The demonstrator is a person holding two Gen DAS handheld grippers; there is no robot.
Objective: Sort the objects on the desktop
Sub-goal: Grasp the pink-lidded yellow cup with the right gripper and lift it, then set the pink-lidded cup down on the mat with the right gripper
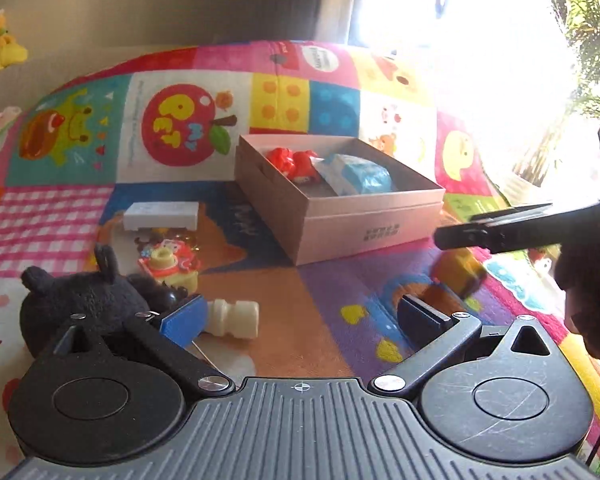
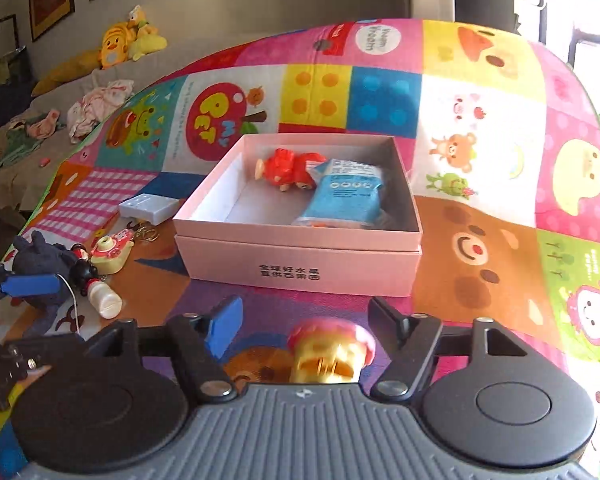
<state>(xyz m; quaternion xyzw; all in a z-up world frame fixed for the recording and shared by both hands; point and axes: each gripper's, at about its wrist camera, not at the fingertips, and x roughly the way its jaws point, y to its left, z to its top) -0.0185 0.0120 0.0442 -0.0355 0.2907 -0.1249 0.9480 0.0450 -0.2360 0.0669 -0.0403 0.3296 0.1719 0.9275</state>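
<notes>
Cupcake toy (image 2: 330, 354) lies blurred, pink top away, between open right tongs (image 2: 304, 322).

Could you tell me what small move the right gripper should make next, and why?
Probably close the right gripper on the pink-topped toy: it sits between the open jaws, untouched, while the pink box ahead already holds a red toy and a blue packet.

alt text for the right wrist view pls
The right claw stands open over a pink-topped cupcake toy on a colourful play mat. Beyond sits an open pink box holding a red toy and a blue packet.
</notes>
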